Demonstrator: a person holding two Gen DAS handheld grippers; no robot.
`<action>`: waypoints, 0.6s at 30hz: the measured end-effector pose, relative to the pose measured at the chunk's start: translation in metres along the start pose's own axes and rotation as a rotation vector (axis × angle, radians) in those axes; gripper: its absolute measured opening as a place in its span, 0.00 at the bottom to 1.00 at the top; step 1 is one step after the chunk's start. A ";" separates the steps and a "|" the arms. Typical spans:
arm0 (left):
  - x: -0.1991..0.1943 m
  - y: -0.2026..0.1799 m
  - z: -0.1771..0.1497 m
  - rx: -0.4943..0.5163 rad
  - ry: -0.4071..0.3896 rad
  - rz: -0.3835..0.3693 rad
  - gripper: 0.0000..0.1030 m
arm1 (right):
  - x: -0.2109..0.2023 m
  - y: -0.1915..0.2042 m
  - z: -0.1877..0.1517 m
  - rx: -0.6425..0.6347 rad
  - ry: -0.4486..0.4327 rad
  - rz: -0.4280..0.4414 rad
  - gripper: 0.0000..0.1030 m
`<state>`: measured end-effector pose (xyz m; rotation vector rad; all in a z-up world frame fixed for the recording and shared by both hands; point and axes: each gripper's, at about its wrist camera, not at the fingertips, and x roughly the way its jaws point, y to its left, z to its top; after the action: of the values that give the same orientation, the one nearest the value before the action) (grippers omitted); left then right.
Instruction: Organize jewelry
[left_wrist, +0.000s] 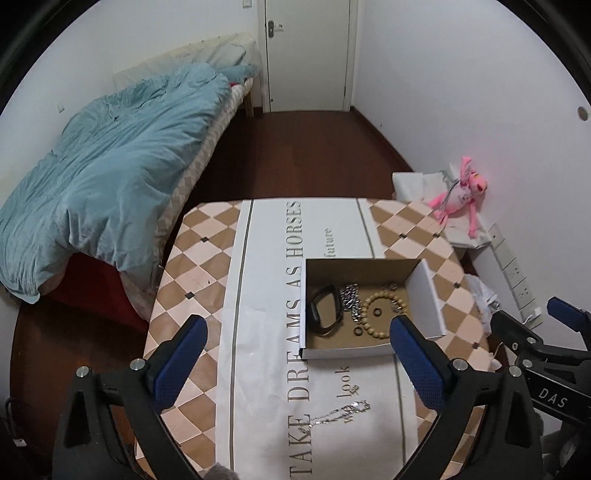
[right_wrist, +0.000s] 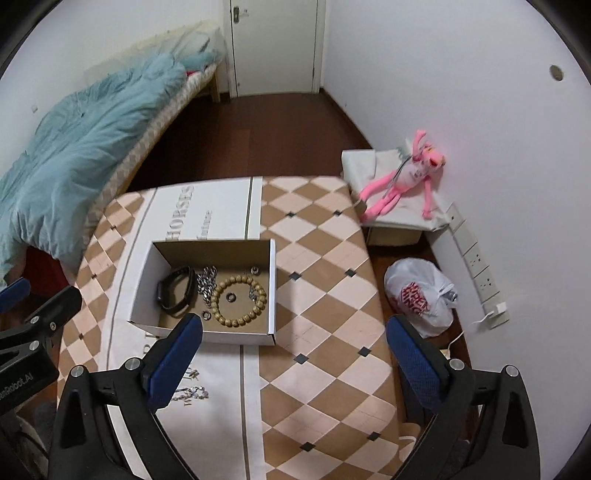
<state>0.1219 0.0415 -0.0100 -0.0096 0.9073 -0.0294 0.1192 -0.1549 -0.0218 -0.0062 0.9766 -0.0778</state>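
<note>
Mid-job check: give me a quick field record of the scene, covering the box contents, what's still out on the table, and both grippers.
box: open cardboard box on the table
in box: black band, silver chain, wooden bead bracelet, several small rings
still out: silver necklace on the tablecloth, nearer the grippers than the box
left gripper: open, empty, above the necklace
right gripper: open, empty
off table: pink plush toy, plastic bag

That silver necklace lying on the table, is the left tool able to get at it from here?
Probably yes. The necklace lies bare on the table, outside the box, just ahead of the open left tool, with nothing between.
</note>
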 end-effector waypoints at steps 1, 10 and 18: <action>-0.005 0.000 0.000 -0.001 -0.007 -0.003 0.98 | -0.006 0.000 0.000 0.003 -0.007 0.004 0.98; -0.022 0.011 -0.014 -0.036 -0.023 0.004 0.98 | -0.015 0.009 -0.019 0.001 0.016 0.066 0.98; 0.036 0.035 -0.073 -0.034 0.135 0.212 0.98 | 0.056 0.039 -0.074 -0.033 0.163 0.201 0.98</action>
<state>0.0872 0.0759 -0.0846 0.0579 1.0396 0.1849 0.0912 -0.1176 -0.1111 0.0686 1.1361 0.1241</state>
